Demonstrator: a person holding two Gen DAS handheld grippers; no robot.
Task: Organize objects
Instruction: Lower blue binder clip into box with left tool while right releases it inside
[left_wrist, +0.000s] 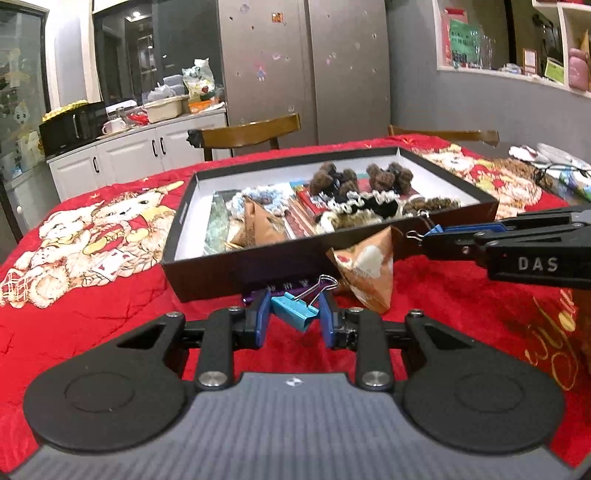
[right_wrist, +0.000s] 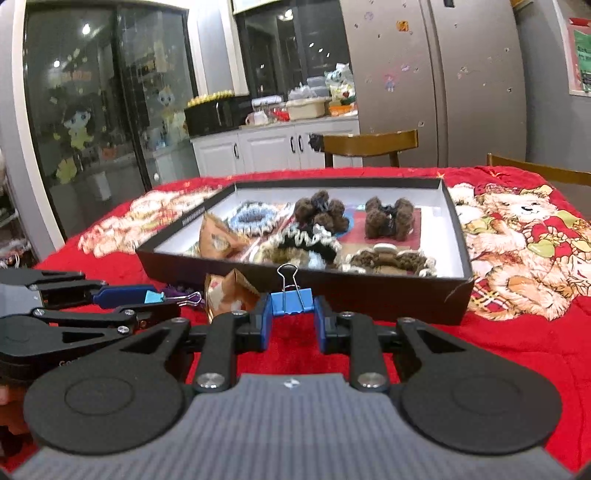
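In the left wrist view my left gripper (left_wrist: 294, 314) is shut on a teal binder clip (left_wrist: 295, 312), held tilted just in front of the black box (left_wrist: 207, 273). My right gripper (right_wrist: 293, 308) is shut on a blue binder clip (right_wrist: 291, 303), its wire handles standing up by the box's near wall (right_wrist: 369, 299). Each gripper shows in the other's view: the right gripper (left_wrist: 424, 236) comes in from the right, the left gripper (right_wrist: 155, 300) from the left. A brown pyramid packet (left_wrist: 365, 273) and a purple clip (left_wrist: 255, 295) lie on the red cloth before the box.
The box holds several scrunchies (right_wrist: 251, 218), furry brown hair clips (right_wrist: 388, 218), another brown packet (right_wrist: 218, 238) and flat cards. A red bear-print cloth (left_wrist: 92, 314) covers the table. Wooden chairs (left_wrist: 251, 133) stand behind it, with more items at the far right edge (left_wrist: 554, 162).
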